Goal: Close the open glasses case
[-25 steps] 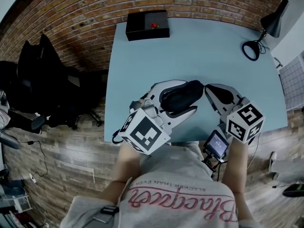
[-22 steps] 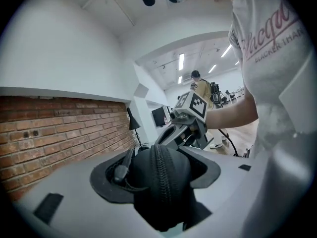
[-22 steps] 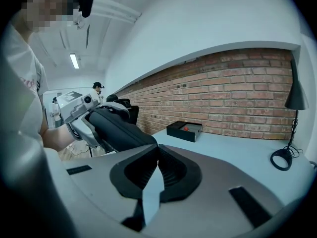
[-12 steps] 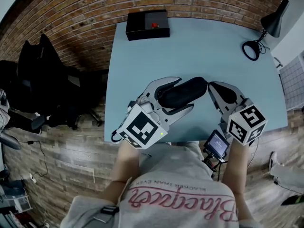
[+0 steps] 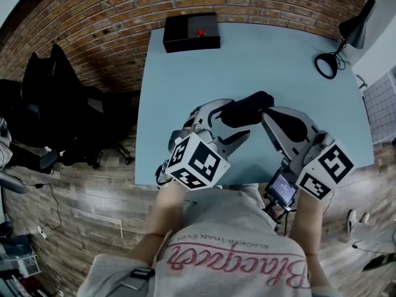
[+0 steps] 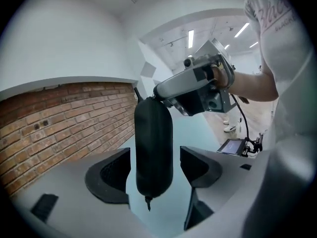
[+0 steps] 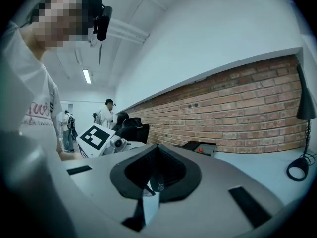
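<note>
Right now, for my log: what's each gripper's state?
Left gripper: open, case between jaws, ungripped.
Right gripper: shut on case.

Light blue table (image 5: 185,73), black box (image 5: 192,33) with a red dot at the far edge, black lamp (image 5: 357,30) near the right corner

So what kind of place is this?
Likely an office or lab workspace: a blue table against a brick wall, a black desk lamp, and ceiling strip lights.
</note>
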